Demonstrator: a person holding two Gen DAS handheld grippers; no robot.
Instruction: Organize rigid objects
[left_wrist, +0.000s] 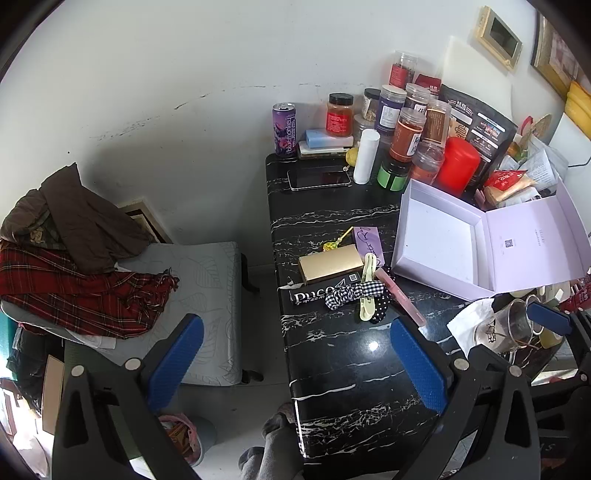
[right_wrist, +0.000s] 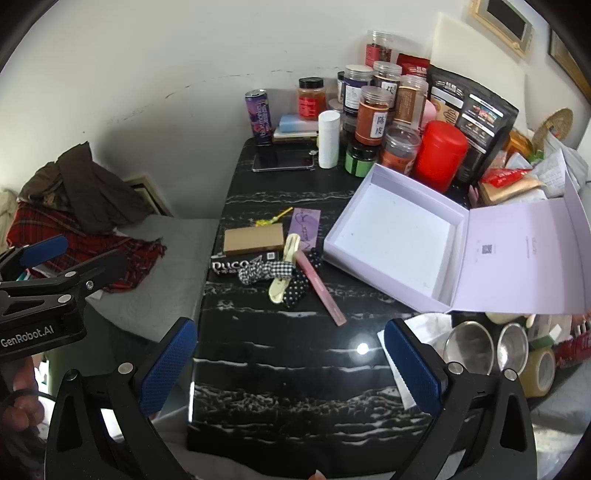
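Black Duco box (right_wrist: 236, 265) — partly under the checkered scrunchie (right_wrist: 264, 273) — lettering cut short.

Glossy black marble-look table top (right_wrist: 288, 354) with white veins, mirror-bright glare spot. Matt lilac cardboard box (right_wrist: 399, 240), smooth paper lining. Brushed gold metallic case (left_wrist: 330, 263), satin sheen; looks dull tan card in right view. Woven gingham cloth scrunchie (right_wrist: 258, 272). Smooth cream plastic hair clip (right_wrist: 282, 280). Glossy pink plastic tube (right_wrist: 321, 286). Shiny aluminium can (left_wrist: 284, 129). Clear plastic jars (right_wrist: 373, 114) with paper labels. Glossy red plastic canister (right_wrist: 441, 155). Glass-faced phone (left_wrist: 319, 178), metal rim. Steel cups (right_wrist: 469, 349), brushed. Red plaid woven cloth (left_wrist: 81, 291), fringed. Blue textured rubber pads (left_wrist: 417, 365) on matt black plastic fingers.
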